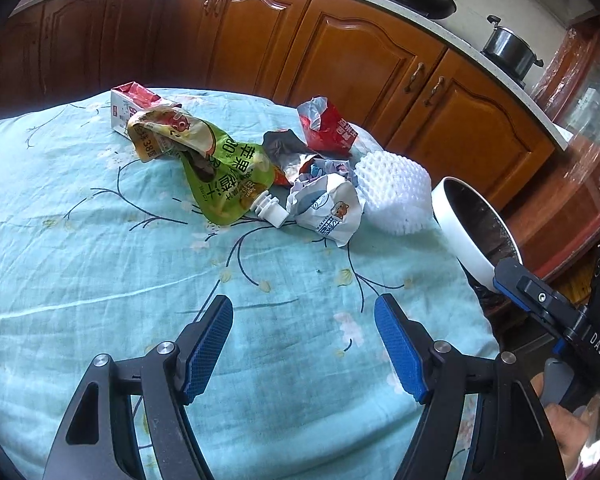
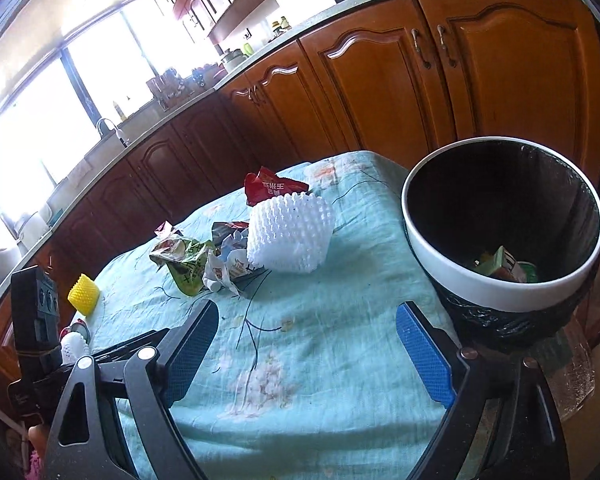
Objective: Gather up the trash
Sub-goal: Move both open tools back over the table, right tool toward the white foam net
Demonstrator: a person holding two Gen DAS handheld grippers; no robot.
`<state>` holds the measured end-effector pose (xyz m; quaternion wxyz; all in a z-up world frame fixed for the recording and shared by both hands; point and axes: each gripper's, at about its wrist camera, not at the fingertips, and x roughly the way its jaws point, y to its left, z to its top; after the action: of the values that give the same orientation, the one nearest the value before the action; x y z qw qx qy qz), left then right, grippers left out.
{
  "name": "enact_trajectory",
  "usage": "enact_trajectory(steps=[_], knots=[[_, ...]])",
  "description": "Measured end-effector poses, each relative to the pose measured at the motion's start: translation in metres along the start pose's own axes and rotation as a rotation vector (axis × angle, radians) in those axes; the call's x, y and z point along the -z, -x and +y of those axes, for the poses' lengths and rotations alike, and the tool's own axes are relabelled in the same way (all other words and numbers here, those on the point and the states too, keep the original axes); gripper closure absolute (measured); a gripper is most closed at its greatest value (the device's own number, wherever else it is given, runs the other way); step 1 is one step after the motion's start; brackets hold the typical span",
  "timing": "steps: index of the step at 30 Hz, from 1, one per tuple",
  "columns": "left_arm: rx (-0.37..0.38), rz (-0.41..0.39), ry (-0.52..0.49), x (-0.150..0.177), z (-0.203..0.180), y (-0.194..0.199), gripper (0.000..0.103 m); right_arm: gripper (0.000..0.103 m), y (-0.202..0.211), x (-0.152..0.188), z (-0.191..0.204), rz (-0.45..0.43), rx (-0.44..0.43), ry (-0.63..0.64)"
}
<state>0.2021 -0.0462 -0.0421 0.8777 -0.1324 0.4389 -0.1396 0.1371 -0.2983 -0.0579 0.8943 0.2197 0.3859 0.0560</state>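
A heap of trash lies on the turquoise tablecloth (image 1: 100, 248): a green juice pouch (image 1: 224, 172), a crumpled white wrapper (image 1: 328, 210), a white foam fruit net (image 1: 392, 196), a red packet (image 1: 328, 124) and a red-and-white carton (image 1: 132, 106). My left gripper (image 1: 304, 344) hangs open above bare cloth, short of the heap. My right gripper (image 2: 306, 350) is open too, over the cloth, with nothing between its fingers. The white-rimmed bin (image 2: 500, 288) with a black liner stands just right of it, holding a green carton (image 2: 508, 264). The foam net (image 2: 290, 236) and pouch (image 2: 188, 268) lie ahead.
A yellow foam net (image 2: 84, 294) lies at the cloth's left edge. Wooden kitchen cabinets (image 1: 340, 60) run behind the table, with a pot (image 1: 508, 50) and pan on the counter. The other gripper's body (image 1: 548, 312) shows at right in the left wrist view.
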Motion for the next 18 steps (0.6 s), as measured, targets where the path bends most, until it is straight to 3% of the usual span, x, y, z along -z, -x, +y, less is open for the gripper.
enact_trajectory(steps=[6,13,18], knots=[[0.007,0.009,-0.012,-0.01,0.0,-0.012,0.03,0.013,-0.014,-0.011,0.001,0.014,-0.007,0.006],[0.009,0.0,-0.013,-0.031,-0.002,-0.027,0.028,0.028,-0.038,-0.029,0.001,0.047,-0.016,0.003],[-0.012,-0.001,-0.052,-0.048,-0.01,-0.043,0.028,0.033,-0.059,-0.041,-0.005,0.065,-0.033,-0.019]])
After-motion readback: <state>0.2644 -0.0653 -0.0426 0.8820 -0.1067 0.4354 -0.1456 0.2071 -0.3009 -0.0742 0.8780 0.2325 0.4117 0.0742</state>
